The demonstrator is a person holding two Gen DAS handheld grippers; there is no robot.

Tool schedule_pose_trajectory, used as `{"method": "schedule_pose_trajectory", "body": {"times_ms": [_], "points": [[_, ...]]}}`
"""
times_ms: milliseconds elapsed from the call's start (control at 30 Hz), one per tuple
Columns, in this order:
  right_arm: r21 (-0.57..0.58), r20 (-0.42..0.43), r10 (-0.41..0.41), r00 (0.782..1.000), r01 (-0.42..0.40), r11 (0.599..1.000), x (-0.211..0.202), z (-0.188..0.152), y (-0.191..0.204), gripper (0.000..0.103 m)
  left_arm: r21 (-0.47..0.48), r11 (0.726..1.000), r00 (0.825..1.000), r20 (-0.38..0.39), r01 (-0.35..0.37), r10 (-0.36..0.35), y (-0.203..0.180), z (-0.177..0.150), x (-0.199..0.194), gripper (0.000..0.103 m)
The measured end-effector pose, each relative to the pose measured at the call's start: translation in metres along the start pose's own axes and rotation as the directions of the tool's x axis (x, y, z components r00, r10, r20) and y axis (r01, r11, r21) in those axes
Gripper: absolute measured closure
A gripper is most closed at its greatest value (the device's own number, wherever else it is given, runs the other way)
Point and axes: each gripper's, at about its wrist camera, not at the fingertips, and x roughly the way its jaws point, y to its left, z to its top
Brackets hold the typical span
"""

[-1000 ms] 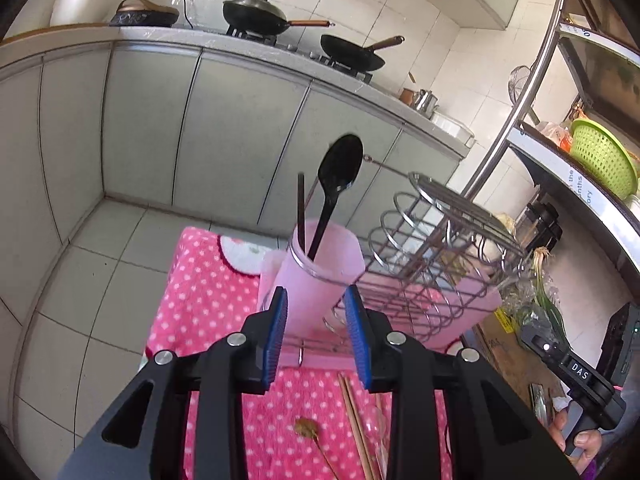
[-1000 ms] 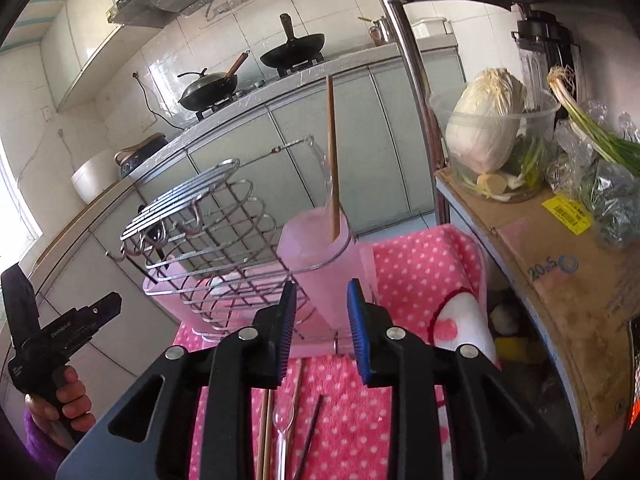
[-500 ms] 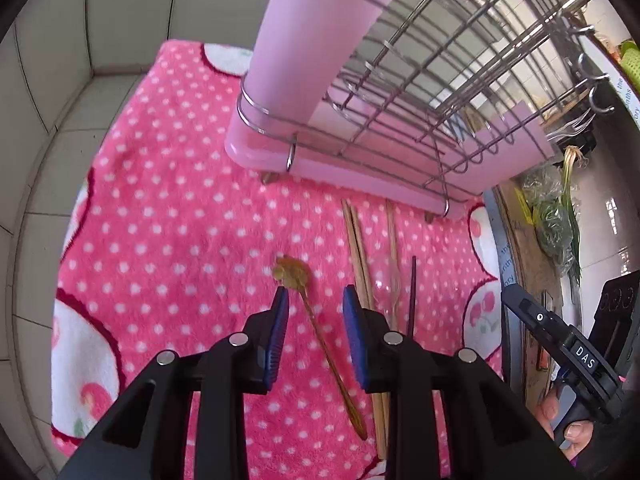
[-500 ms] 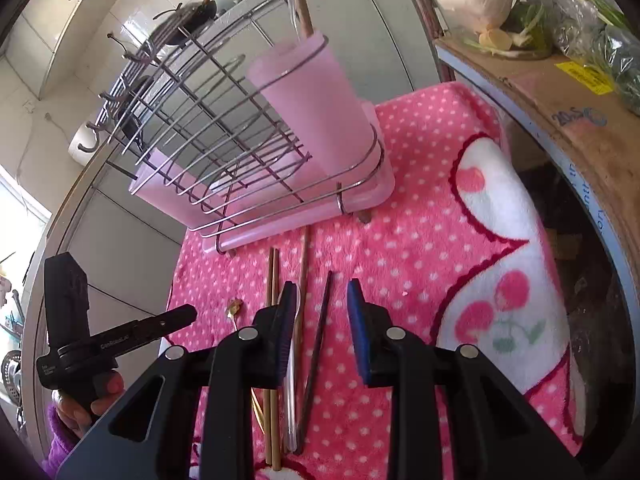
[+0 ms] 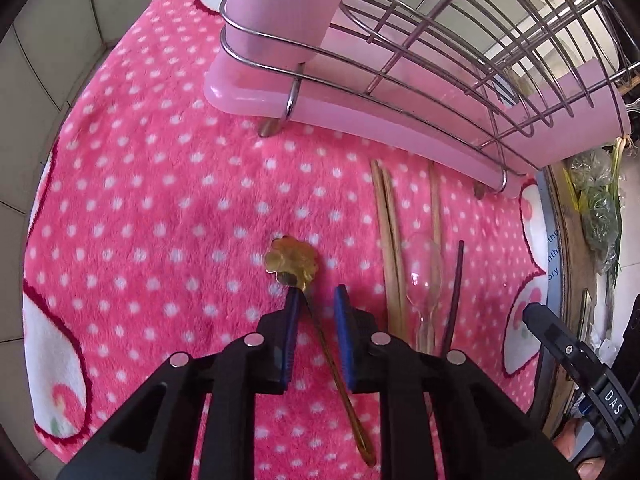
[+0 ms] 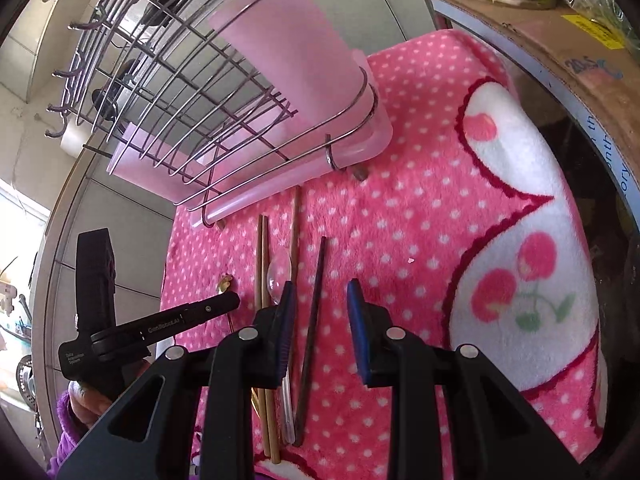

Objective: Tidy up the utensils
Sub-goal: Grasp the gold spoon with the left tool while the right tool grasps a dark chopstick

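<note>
Left wrist view: left claw (image 5: 316,294) gapes astride the gold spoon (image 5: 320,320), well short of the rack (image 5: 400,120); the thin handle could slip. Right claw (image 6: 322,292), also agape, straddles the dark chopstick (image 6: 314,300) and may snag the clear spoon (image 6: 280,276).

Bright daylight, sharp centres, heavy fisheye warp.
Light enters from the blown-out window (image 6: 16,232) at the left edge of the right wrist view. Soft shadows under the dish rack (image 5: 420,92) on the pink blanket (image 5: 160,200). Glare on rack wires. Black vignette in all corners; straight lines bow near edges. Slight softness at the rims.
</note>
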Motion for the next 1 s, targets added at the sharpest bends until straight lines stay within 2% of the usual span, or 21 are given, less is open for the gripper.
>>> {"method": "schedule_pose_trajectory", "body": {"times_ms": [133,267,400,500,600,767,800,867,1000], "points": [[0.0,-0.033,-0.01,0.999,0.01,1.0,0.014,0.006,0.006,0.076,0.014,1.0,1.0,0.018,0.019,-0.019,0.004,-0.001,-0.004,0.101],[-0.015,-0.083,-0.036,0.996,0.034,0.999,0.032,0.013,0.016,0.077,0.029,0.998,0.997,0.047,0.062,-0.063,0.01,-0.002,-0.022,0.102],[-0.033,-0.118,-0.098,0.988,0.094,0.995,0.051,0.019,0.026,0.078,0.057,0.994,0.992,0.085,0.093,-0.098,0.013,-0.006,-0.039,0.102],[-0.059,-0.144,-0.166,0.976,0.159,0.985,0.063,0.019,0.032,0.084,0.077,0.991,0.987,0.112,0.105,-0.113,0.014,-0.007,-0.05,0.102],[-0.049,-0.173,-0.189,0.967,0.183,0.982,0.075,0.019,0.031,0.09,0.089,0.989,0.982,0.133,0.122,-0.133,0.021,-0.009,-0.062,0.102],[-0.069,-0.167,-0.215,0.962,0.206,0.976,0.083,0.021,0.038,0.091,0.09,0.985,0.976,0.149,0.148,-0.161,0.031,-0.009,-0.071,0.102],[-0.087,-0.161,-0.233,0.959,0.221,0.971,0.085,0.021,0.041,0.095,0.091,0.985,0.975,0.152,0.15,-0.162,0.032,-0.01,-0.073,0.102],[-0.119,-0.136,-0.265,0.954,0.25,0.961,0.089,0.02,0.047,0.097,0.092,0.984,0.973,0.157,0.154,-0.167,0.037,-0.011,-0.077,0.102],[-0.11,-0.104,-0.249,0.963,0.237,0.965,0.086,0.017,0.047,0.098,0.09,0.983,0.971,0.168,0.157,-0.171,0.038,-0.013,-0.078,0.102]]}}
